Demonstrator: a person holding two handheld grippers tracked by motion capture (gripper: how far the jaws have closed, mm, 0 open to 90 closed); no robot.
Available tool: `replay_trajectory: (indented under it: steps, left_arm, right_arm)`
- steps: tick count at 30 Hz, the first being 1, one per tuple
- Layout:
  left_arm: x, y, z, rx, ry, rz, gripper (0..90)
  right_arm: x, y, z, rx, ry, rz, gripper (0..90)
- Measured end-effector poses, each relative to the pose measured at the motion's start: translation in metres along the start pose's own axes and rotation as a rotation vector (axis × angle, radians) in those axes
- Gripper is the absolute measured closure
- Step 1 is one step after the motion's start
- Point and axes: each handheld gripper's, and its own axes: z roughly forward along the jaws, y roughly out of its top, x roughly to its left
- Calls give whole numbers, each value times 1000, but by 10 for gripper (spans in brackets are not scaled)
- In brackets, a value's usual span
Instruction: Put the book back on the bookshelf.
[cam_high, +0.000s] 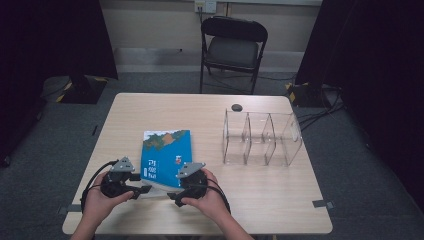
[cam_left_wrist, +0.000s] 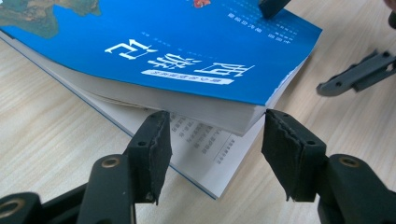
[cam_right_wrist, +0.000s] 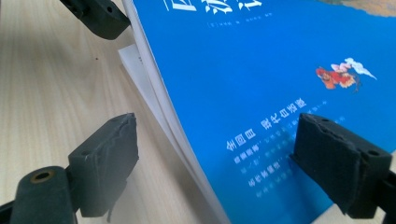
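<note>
From above: my two hands come in at the bottom edge, forearms cut off, each wrapped around a gripper at the near end of a blue book (cam_high: 166, 157) lying flat on the surface (cam_high: 150, 107). My left gripper (cam_high: 141, 190) sits at the book's near left corner, my right gripper (cam_high: 173, 196) at its near right corner. A clear divided organizer (cam_high: 261, 138) stands well apart to the right, a small dark object (cam_high: 236, 107) behind it, a chair (cam_high: 233, 47) beyond.

Left gripper view: my jaws stand released, straddling the book's (cam_left_wrist: 177, 51) corner; a loose page juts beneath. The far cover is cut off.

Right gripper view: my jaws stand released around the book's (cam_right_wrist: 261, 79) edge, one over the cover, one over the bare surface (cam_right_wrist: 56, 79).
</note>
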Motion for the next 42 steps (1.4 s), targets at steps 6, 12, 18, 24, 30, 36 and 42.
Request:
replay_trajectory:
  steps: [6, 12, 18, 24, 30, 36, 42]
  left_arm:
    - [-1, 4, 0, 7, 4, 7, 422]
    - [1, 8, 0, 14, -3, 0, 421]
    - [2, 8, 0, 18, -10, -3, 422]
    - [2, 9, 0, 41, -11, 3, 418]
    - [2, 9, 0, 35, -17, -3, 418]
    - [5, 6, 0, 36, -31, 3, 420]
    - [4, 2, 2, 33, -32, 1, 395]
  right_arm:
    - [5, 2, 10, -21, -39, -5, 123]
    - [15, 3, 18, -10, -108, -61, 104]
    - [12, 6, 21, -29, -101, -25, 103]
    - [17, 13, 31, -1, -141, -75, 103]
    - [22, 20, 41, 8, -164, -101, 104]
    - [20, 20, 42, -11, -186, -117, 203]
    - [19, 22, 40, -6, -171, -135, 268]
